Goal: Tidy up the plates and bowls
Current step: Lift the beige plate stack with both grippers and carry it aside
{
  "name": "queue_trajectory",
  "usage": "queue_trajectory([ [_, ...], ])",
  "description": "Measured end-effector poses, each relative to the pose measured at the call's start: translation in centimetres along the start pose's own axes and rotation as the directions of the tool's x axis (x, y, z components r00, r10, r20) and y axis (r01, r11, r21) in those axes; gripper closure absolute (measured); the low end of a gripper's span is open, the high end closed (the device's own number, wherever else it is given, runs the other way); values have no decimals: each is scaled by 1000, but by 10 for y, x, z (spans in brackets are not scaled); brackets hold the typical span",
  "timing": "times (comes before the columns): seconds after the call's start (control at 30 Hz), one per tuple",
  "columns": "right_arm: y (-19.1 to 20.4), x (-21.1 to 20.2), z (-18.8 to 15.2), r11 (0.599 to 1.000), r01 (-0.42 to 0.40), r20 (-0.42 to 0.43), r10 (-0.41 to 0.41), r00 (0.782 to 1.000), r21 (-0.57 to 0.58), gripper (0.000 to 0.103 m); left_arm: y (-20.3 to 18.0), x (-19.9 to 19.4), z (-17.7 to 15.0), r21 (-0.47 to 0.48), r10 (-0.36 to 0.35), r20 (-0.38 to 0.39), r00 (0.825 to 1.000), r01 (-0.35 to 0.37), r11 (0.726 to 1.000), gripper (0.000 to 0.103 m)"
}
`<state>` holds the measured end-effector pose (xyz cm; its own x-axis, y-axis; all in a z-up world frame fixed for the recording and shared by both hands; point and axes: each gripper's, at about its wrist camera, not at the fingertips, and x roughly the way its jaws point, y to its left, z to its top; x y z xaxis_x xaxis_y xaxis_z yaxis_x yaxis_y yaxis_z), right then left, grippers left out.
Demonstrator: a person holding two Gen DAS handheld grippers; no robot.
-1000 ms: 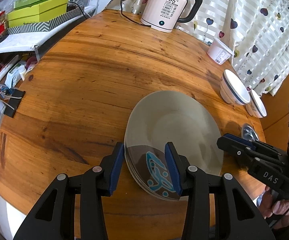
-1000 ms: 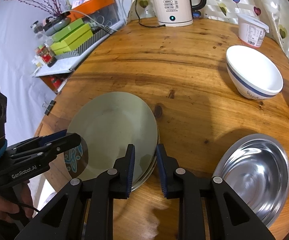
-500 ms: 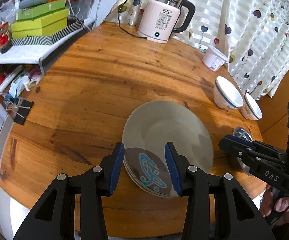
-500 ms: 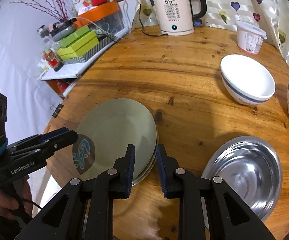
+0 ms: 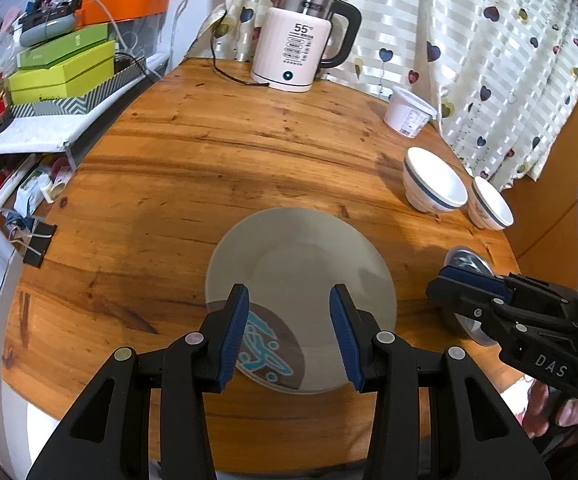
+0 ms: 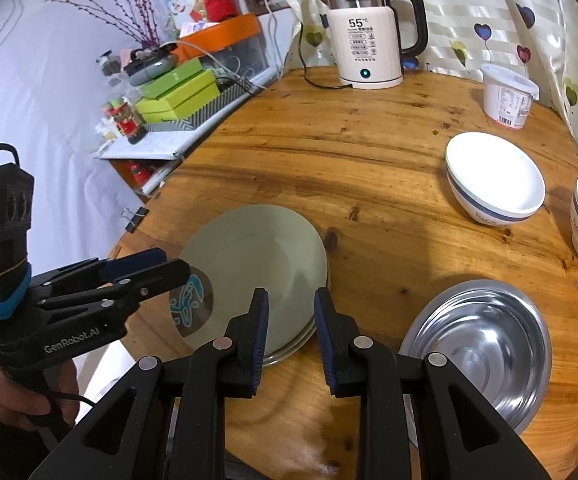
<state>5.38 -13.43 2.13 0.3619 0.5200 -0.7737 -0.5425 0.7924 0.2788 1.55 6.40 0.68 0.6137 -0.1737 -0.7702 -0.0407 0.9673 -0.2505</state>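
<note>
A: Where are the plates sitting right now?

B: The pale grey-green round ceramic plates (image 5: 301,280) are lying in a short stack near the front edge of the round wooden counter (image 5: 217,152); a metal rim is peeking out from under them in the right wrist view. The left gripper (image 5: 289,334) is hovering over the near part of the stack, jaws spread and holding nothing. The right gripper (image 6: 291,336) is hanging over the stack's right edge, jaws only a little apart, also empty.

A: What is worrying you?

B: The stack is sitting close to the counter's edge, so a clumsy nudge from either gripper could be pushing it toward the drop. The plates look glazed and slippery, and a pinch on one rim alone may be letting a plate tilt and slide.

A: And the bowls?

B: The shiny round stainless-steel bowl (image 6: 477,348) is resting just to the right of the stack, also near the edge. The two white ceramic bowls with a blue band (image 6: 497,178) are standing side by side farther back on the right.

A: Anything standing in the way?

B: The pink-white electric kettle with a black handle (image 6: 369,36) and the white plastic tub (image 6: 509,98) are standing well apart at the back. The kettle's black cord (image 5: 229,74) is trailing across the far counter.
</note>
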Motion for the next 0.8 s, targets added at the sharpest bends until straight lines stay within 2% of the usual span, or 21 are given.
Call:
queue_trajectory([
  [0.4,-9,-12,0,1000,-3,17,3,1000,16,80,-17,1,6,50,4,6,1000,-4,999,60],
  [0.8,-34,-24,0,997,32,29,-34,999,67,80,-39,10,17,111,17,11,1000,-18,994,60],
])
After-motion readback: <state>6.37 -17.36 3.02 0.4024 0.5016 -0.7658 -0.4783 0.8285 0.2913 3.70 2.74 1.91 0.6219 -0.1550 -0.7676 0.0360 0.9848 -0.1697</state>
